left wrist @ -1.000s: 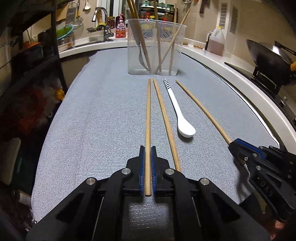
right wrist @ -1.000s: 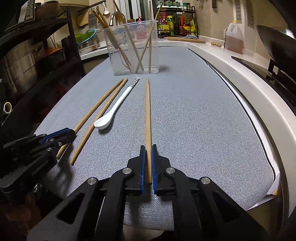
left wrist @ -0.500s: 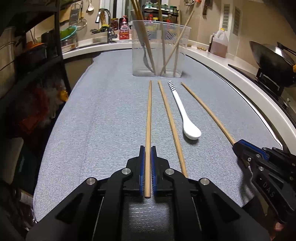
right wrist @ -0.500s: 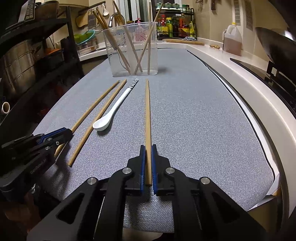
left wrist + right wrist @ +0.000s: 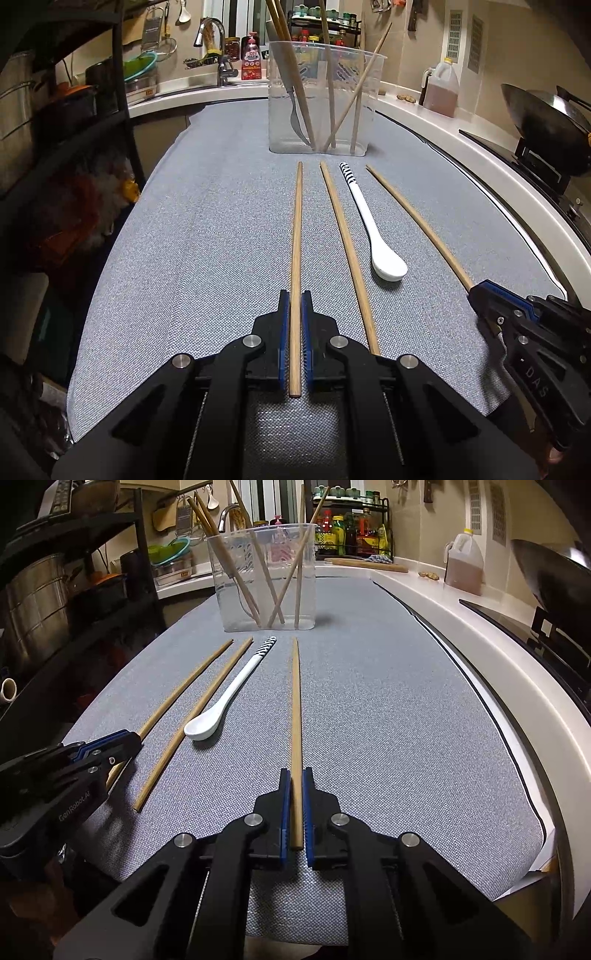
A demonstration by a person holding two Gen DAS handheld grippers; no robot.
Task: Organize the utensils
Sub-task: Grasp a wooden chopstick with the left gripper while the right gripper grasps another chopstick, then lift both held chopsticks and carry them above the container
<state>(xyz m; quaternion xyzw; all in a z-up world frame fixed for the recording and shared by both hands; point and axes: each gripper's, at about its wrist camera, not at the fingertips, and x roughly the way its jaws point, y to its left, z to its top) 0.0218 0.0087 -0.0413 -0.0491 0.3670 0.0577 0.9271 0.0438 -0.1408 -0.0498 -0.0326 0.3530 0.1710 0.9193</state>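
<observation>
Grey countertop mat (image 5: pixel 221 236): each hand-held gripper clenches one chopstick; left (image 5: pixel 295 306) reads "GenRobot.AI", right (image 5: pixel 296 786) "DAS".

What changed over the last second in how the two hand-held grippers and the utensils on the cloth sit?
Both views pulled back slightly and tilted down, so the clear container sits lower in frame. The left hand-held gripper stays shut on the leftmost chopstick, and the right hand-held gripper stays shut on the rightmost chopstick. Nothing was taken or released. The white spoon and the loose chopstick lie where they were.
</observation>
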